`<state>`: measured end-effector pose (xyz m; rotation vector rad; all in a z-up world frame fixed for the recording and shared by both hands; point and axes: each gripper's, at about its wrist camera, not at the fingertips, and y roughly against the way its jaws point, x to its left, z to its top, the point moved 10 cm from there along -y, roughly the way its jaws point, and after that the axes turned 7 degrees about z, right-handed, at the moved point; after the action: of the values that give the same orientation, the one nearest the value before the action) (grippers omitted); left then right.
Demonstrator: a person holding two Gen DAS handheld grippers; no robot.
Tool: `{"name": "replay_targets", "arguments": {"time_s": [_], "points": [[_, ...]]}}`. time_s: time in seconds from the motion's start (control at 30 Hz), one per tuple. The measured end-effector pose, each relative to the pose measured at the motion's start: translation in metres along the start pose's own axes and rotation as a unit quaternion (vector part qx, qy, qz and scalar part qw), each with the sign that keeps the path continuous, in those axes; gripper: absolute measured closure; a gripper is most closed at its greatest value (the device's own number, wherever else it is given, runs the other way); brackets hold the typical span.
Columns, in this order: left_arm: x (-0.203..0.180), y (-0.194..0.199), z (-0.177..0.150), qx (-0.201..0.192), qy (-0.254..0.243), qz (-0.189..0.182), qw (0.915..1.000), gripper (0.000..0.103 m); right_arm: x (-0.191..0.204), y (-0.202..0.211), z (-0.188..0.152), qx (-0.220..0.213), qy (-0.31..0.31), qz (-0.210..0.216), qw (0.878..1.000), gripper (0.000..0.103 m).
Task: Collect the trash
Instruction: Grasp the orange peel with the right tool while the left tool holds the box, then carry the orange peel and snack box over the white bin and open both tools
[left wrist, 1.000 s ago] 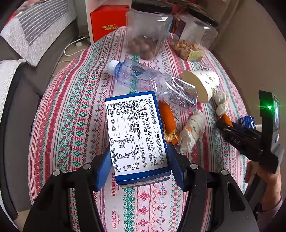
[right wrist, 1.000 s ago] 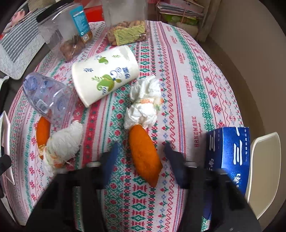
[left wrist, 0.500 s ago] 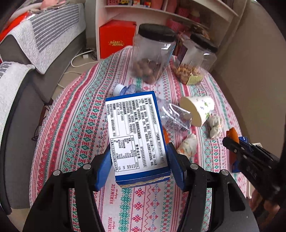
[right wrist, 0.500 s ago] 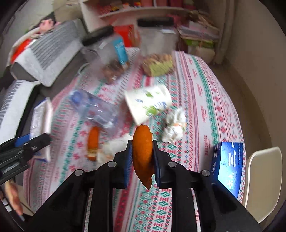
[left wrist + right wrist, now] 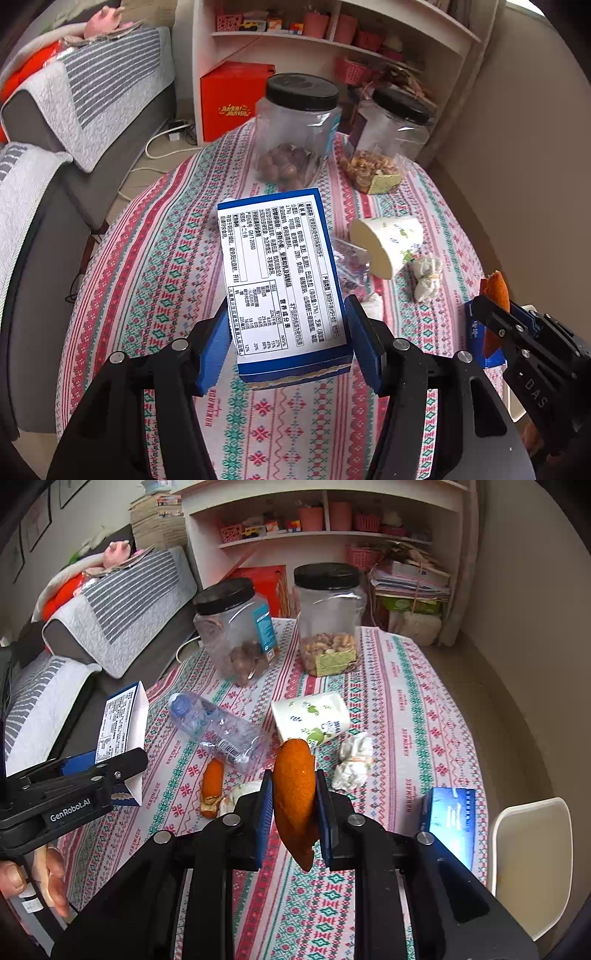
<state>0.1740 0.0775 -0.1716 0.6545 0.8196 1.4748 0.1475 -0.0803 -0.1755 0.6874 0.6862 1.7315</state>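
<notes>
Orange peel, held: long strip of orange peel is pinched between the pads of the right gripper, long axis running up and down, both ends sticking out past the pads.
Right gripper pose: angled down over the near table edge, clear of the patterned tablecloth.
Blue-and-white box, held: carton is clamped across its width by the left gripper, label side up, long axis pointing away along the fingers.
Left gripper pose: tilted down, off the cloth, at the sofa side of the table.
Second peel: orange peel piece lies on the cloth just left of the right gripper, between the two grippers.
Tissue wad: just right of the right gripper.
Plastic bottle: on its side, beyond the peel piece.
Paper cup: on its side, just beside the bottle.
Judgement: both grippers are full; each load needs dropping before either can take more.
Bin: not seen in either view.
</notes>
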Motion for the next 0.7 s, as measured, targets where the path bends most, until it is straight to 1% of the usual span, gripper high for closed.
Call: {"name": "replay_targets", "arguments": {"time_s": [0.3, 0.7], "points": [[-0.035, 0.012, 0.007, -0.023, -0.009, -0.016, 0.9996, 0.044, -0.021, 0.021, 0.002, -0.022, -0.008, -0.020, 1.000, 0.083], [-0.088, 0.021, 0.008, -0.033, -0.029, -0.043, 0.9981, 0.044, -0.067, 0.054, -0.001, -0.048, -0.036, -0.056, 0.997, 0.083]]}}
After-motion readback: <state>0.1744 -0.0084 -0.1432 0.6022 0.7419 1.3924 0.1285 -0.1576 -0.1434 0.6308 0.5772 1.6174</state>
